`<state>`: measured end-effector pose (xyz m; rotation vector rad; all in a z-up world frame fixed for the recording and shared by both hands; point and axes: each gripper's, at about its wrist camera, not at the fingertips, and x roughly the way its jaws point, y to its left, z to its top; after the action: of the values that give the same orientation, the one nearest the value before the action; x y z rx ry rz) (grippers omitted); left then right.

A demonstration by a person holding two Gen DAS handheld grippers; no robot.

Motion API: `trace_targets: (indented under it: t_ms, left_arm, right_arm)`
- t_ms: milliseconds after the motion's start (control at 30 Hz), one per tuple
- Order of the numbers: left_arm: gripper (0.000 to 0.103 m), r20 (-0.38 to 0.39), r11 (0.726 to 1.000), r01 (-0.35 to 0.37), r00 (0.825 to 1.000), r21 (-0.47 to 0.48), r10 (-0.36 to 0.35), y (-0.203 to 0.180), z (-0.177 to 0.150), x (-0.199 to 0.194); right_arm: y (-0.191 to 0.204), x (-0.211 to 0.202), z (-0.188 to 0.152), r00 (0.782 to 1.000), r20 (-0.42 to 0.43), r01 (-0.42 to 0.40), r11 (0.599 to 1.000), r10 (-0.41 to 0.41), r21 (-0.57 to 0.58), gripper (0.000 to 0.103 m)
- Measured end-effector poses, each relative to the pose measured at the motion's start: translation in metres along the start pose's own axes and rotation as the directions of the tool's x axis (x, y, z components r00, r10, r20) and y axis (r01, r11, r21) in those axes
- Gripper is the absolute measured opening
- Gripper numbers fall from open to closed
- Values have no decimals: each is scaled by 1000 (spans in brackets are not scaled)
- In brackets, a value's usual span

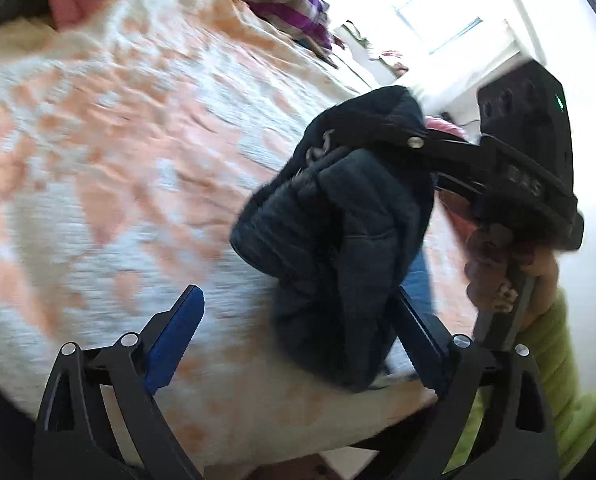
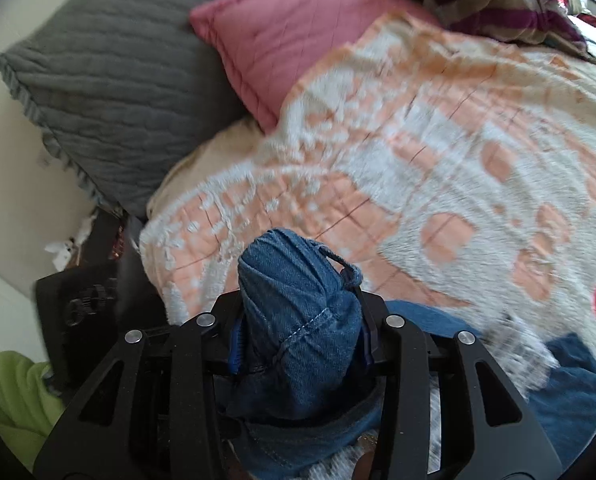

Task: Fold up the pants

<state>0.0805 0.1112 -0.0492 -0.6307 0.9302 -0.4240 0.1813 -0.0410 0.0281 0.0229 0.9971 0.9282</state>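
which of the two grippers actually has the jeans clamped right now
The right gripper: its fingers are shut on a bunched fold of the blue denim pants. The left gripper is open, holding nothing.

The right gripper (image 1: pixel 329 140) lifts bunched pants (image 1: pixel 337 220) above the bedspread (image 1: pixel 118 140).

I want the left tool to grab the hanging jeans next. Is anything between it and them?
Nothing visible. The left tool is open, with the bunched blue denim pants hanging just ahead of its fingers, held up by the right tool. Behind them is only the peach-and-white patterned bedspread.
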Motion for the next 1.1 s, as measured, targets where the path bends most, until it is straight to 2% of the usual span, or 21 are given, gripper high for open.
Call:
trace_targets:
  t_ms: [100,133,167,267,333,367,400,500,633,767,867,900,933,967,1000,1067,1100]
  left_arm:
    - [87,-48,994,102,993,-45,-104,-13,2,21]
    - [77,-54,992,117,991,-40,-119,-17,3,25]
    - [73,-61,991,129,990,-22,-130,-28,3,29]
    - [71,-65,990,134,989,32,-132,-54,3,35]
    - [71,-62,988,135,989,70,-131,-69,1,37]
    - [71,-65,987,130,990,96,-124,-77,-1,38]
    - [71,-71,984,125,991,130,-116,-87,-5,40]
    - [71,-99,967,107,991,230,-86,-110,-19,48]
    - [71,-133,942,77,990,327,-35,-127,-37,60]
    - [71,-134,904,-17,988,427,82,-133,-60,74]
    - [73,-130,888,-42,985,458,114,-135,-69,76]
    - [73,-128,877,-57,983,476,134,-136,-70,78]
    - [73,-128,872,-67,981,485,147,-136,-68,83]
    - [72,-126,867,-70,980,493,151,-135,-69,84]
    - [72,-125,862,-69,980,502,152,-137,-70,80]
    - [73,-116,857,-61,983,512,139,-139,-69,70]
    - [73,-104,864,-48,988,501,115,-139,-65,59]
  right_arm:
    - [-12,-21,-4,999,37,7,1000,-8,28,34]
    - [-18,-28,-6,999,49,9,999,-11,37,34]
    - [-21,-34,-8,998,56,10,999,-12,42,34]
    - [-33,-53,-19,996,89,1,998,-7,59,38]
    - [-43,-66,-27,993,117,-9,996,-1,85,52]
    - [-48,-73,-32,991,132,-12,995,-1,98,64]
    - [-56,-86,-39,986,164,10,993,-30,121,68]
    - [-84,-116,-62,971,215,60,975,-107,213,73]
    - [-115,-137,-100,953,193,161,932,-232,324,73]
    - [-129,-123,-123,966,151,139,915,-209,378,74]
    - [-134,-111,-129,963,94,202,904,-254,376,71]
    - [-135,-105,-131,949,55,269,891,-309,365,62]
    - [-136,-100,-133,925,8,354,867,-381,350,56]
    - [-137,-93,-136,887,-50,451,836,-460,312,57]
    - [-138,-89,-140,876,-69,475,831,-477,289,57]
    - [-137,-94,-142,886,-50,454,837,-462,307,57]
    - [-134,-101,-141,885,-24,449,839,-464,306,58]
